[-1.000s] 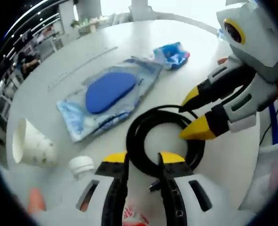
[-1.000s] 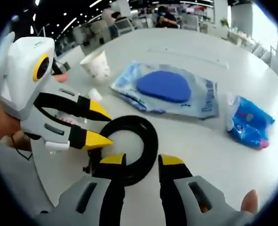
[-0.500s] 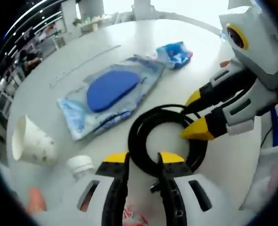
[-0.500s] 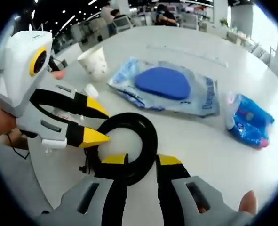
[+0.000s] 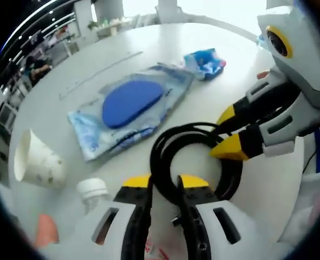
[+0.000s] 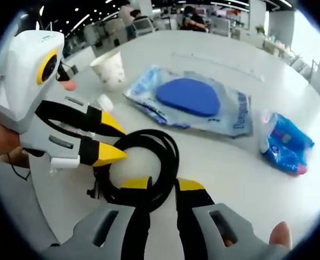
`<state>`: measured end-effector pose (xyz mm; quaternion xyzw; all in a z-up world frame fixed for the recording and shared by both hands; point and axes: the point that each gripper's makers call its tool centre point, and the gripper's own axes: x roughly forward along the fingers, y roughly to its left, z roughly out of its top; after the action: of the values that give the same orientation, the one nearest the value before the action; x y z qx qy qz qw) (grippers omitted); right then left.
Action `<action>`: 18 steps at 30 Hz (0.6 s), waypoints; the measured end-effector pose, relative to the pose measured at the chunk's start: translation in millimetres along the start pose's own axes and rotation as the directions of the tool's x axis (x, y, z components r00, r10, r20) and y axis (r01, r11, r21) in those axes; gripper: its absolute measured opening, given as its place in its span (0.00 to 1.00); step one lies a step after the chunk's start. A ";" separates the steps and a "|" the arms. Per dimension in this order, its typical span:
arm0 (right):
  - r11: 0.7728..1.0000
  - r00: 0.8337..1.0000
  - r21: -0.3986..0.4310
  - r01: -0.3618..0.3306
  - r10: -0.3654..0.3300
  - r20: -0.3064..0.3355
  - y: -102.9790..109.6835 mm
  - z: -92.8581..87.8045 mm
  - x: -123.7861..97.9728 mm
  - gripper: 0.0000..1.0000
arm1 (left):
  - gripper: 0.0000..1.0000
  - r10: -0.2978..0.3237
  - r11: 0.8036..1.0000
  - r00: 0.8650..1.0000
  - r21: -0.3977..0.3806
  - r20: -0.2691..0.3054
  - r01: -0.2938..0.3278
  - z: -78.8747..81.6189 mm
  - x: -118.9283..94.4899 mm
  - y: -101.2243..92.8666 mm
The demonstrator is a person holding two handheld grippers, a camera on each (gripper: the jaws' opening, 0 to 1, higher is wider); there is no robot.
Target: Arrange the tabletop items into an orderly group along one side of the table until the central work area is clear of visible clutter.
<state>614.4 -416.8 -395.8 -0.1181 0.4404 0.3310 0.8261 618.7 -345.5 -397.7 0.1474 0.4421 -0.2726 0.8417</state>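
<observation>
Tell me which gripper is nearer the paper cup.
Left. The left gripper sits at the cable coil on the side facing the paper cup; the right gripper grips the coil's far side, farther from the cup.

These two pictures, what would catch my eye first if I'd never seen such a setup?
Probably the black cable coil in the middle of the white table, with both grippers' yellow-tipped jaws closing in on it from opposite sides: the left gripper and the right gripper. Next, the clear bag with a blue pad just beyond the coil, and the paper cup farther off.
</observation>
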 end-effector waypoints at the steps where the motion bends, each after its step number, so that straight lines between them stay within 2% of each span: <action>1: 1.000 1.000 0.001 0.003 -0.003 0.001 -0.9 0.4 0.0 0.15 | 0.14 0.002 1.000 1.000 -0.002 -0.001 -0.002 0.1 -0.1 0.3; 18: 0.999 1.000 0.047 -0.011 0.011 0.006 -0.6 0.8 -4.9 0.08 | 0.08 0.002 1.000 1.000 -0.025 0.005 -0.002 3.9 -6.3 1.3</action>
<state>613.4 -419.1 -391.5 -0.0952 0.4466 0.3254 0.8280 619.2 -344.3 -390.3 0.1366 0.4434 -0.2666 0.8448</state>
